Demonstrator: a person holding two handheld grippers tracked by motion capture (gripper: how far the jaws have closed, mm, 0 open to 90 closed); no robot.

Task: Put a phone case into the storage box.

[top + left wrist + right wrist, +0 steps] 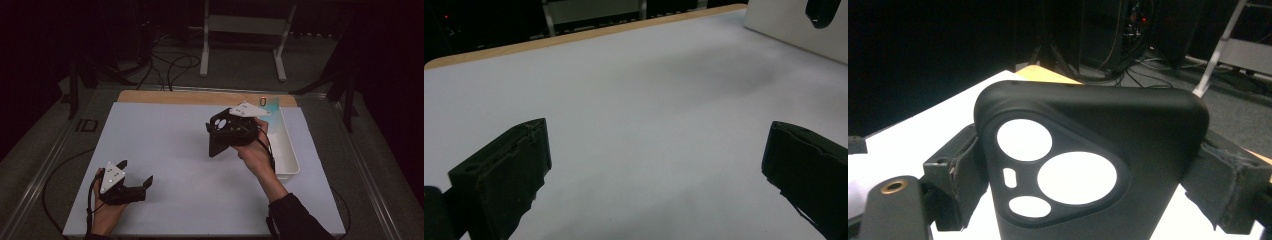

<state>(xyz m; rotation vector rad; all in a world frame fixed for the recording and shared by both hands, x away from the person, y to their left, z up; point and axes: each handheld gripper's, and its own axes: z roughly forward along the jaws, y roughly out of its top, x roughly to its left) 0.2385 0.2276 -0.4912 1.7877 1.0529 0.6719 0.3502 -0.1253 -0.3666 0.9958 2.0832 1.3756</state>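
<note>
Held aloft over the tabletop point(165, 145), beside a white bin point(289, 150): black phone case point(1088, 165), pinched across its side edges between the jaws of the right gripper point(226, 134), camera cutouts facing the lens. Possible slip or twist out of the grasp, given smooth, flexible case walls and narrow contact. Left gripper point(131, 181) spread wide and empty, resting low at the near left, well apart.

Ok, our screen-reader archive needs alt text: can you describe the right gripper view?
A black phone case with camera cut-outs is clamped between the right gripper's two black jaws, held above a white table. Behind lie a dark room, floor cables and a white stand leg.
</note>
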